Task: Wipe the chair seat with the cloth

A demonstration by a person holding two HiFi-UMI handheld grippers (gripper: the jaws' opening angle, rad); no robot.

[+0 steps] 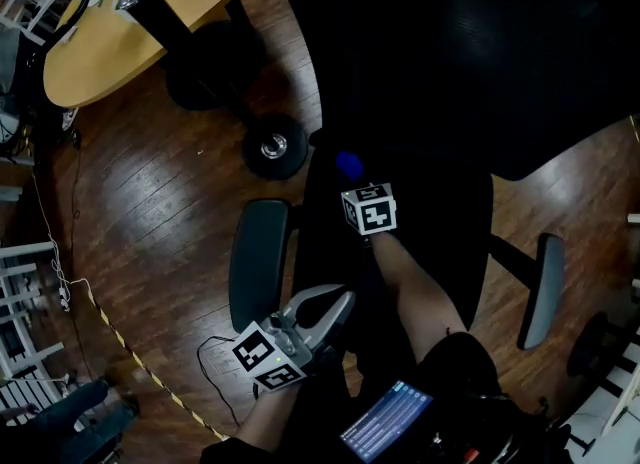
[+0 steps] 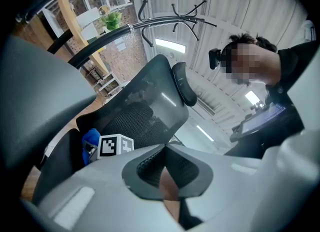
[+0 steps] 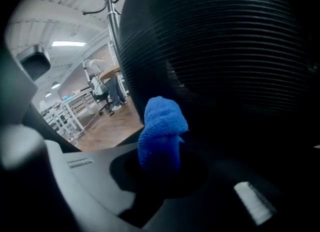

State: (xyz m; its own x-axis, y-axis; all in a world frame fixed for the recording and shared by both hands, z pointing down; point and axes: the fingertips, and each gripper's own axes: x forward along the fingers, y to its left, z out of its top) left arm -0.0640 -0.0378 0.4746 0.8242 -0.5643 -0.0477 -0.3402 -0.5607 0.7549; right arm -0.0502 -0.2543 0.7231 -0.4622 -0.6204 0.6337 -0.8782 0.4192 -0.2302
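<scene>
The right gripper (image 1: 350, 178) reaches out over the chair seat (image 1: 445, 217), with the bare forearm (image 1: 415, 287) stretched across the seat behind it. Its jaws are clamped on a blue cloth (image 3: 161, 126). The left gripper (image 1: 338, 302) hangs at the seat's near left edge, jaws pressed together with nothing between them.

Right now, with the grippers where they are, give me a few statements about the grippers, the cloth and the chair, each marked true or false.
1. The right gripper is shut on a blue cloth. True.
2. The left gripper grips a second cloth. False: its jaws are together on nothing.
3. The black office chair has an armrest on each side. True.
4. The chair stands on carpet. False: the floor is wood planks.
</scene>
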